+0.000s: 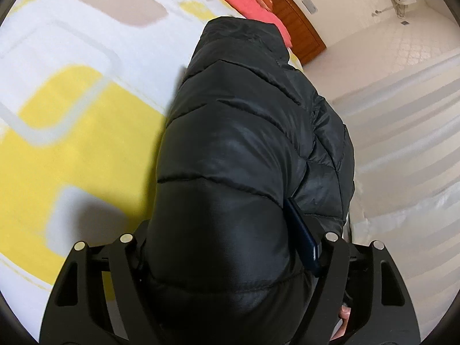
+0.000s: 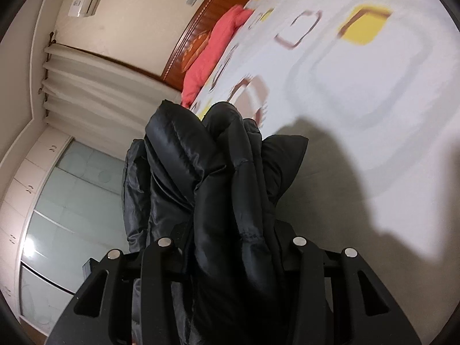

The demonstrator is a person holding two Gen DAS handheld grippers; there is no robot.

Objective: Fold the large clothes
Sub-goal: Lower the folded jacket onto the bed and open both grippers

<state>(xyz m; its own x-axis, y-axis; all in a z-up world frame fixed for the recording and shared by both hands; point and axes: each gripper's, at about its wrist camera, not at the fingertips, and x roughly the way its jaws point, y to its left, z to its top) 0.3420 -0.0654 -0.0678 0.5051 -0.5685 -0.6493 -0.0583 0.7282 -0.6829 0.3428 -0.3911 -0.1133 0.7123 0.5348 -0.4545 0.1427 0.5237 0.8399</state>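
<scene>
Jacket (image 1: 244, 149) lifted off bed (image 1: 72, 115), bunched, hanging toward 12 o'clock. Left gripper (image 1: 230, 258) clenched on padded edge; right gripper (image 2: 230, 247) clenched on gathered layers. Judged step: mid-fold carry. Next: lay flat on bed, align edges.

Both wrist views close above the bed (image 1: 72, 109), looking along black jacket (image 2: 218, 178), sharing headboard (image 1: 299, 20)

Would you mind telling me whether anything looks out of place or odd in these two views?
Nothing looks damaged. The black puffer jacket is bunched and uneven in the right gripper, not yet a neat fold. A red garment lies crumpled by the headboard.
</scene>
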